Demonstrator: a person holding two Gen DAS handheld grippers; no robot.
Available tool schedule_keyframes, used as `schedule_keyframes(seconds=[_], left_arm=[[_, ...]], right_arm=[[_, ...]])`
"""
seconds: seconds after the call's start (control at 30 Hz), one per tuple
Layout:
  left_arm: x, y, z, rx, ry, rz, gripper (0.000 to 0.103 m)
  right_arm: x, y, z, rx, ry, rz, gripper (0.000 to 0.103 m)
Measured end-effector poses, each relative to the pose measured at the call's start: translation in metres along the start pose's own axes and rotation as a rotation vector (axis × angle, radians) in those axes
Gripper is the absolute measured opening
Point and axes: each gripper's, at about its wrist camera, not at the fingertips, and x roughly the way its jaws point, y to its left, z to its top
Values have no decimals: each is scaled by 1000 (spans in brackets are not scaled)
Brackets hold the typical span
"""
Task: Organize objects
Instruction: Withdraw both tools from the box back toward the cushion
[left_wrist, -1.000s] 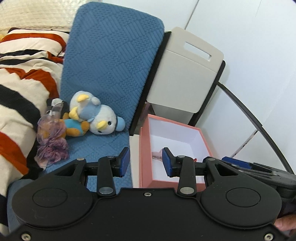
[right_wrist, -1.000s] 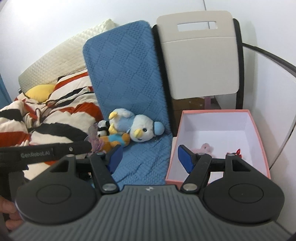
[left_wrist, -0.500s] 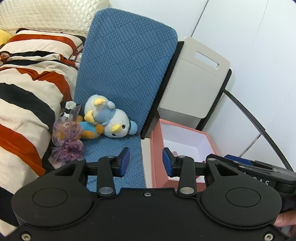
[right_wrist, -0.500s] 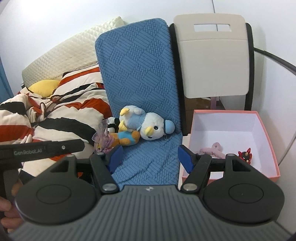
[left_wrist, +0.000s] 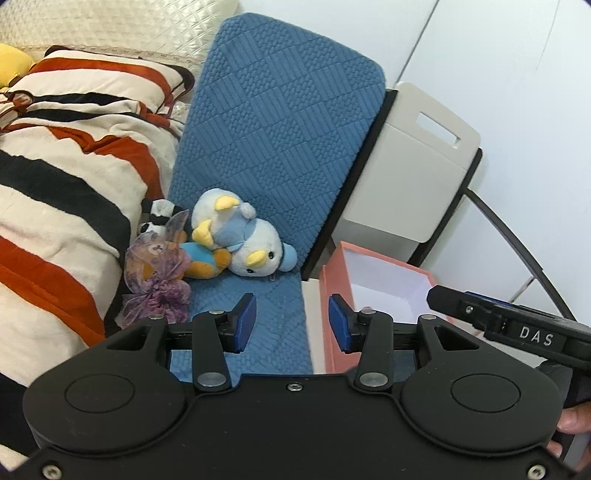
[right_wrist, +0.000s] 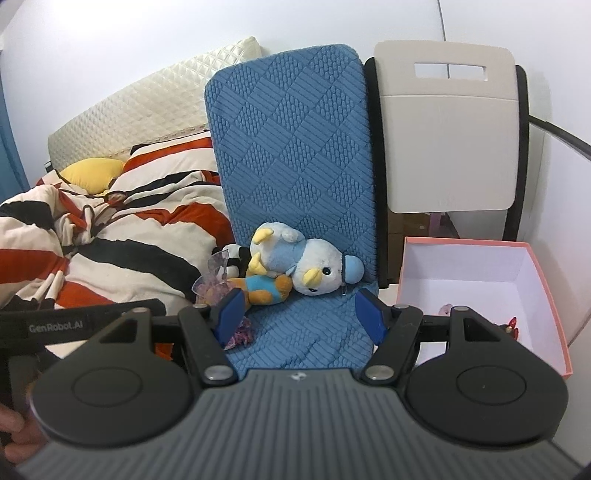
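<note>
1. Two grippers, both empty: left gripper (left_wrist: 291, 319) has its jaws moderately apart, right gripper (right_wrist: 303, 314) is spread wider. Neither touches anything.
2. Toys lie in a heap on the blue quilted chair cover (right_wrist: 295, 155), at the foot of the backrest: penguin plush (right_wrist: 306, 264) on top, an orange-and-blue plush (right_wrist: 266, 290) under it, a purple organza pouch (left_wrist: 155, 273) to the left, and a black-and-white plush (left_wrist: 159, 216) mostly hidden behind.
3. Pink box (right_wrist: 550, 291) sits on the neighbouring seat to the right, with a pink item (right_wrist: 447, 308) and a small red item (right_wrist: 511, 325) already in it. Likely the drop target.
4. Risk: the toys overlap, so closing on the penguin could snag the orange plush below and drag or drop it off the seat.
5. Risk: the pouch fabric is thin and slippery; a shallow pinch may slip. It also lies against the striped duvet (left_wrist: 55, 192), so the jaws could catch bedding.
6. Risk: the box wall is near the left gripper's right finger; a sideways swing could nudge the box.
7. Relative to jaws: the penguin lies ahead of the right gripper, roughly between its finger lines, apart. From the left gripper the heap is ahead and to the left, off its centreline.
</note>
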Motion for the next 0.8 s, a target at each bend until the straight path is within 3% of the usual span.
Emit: schedule_keyframes(seconds=[0.4,0.8], left_arm=[[35,45,7,-20,-3,80,43],[90,42,-7,-4,-3,127,44]], right_arm=[[57,4,5,-16,38,17,68],[119,-21,-8,-40,98,55,68]])
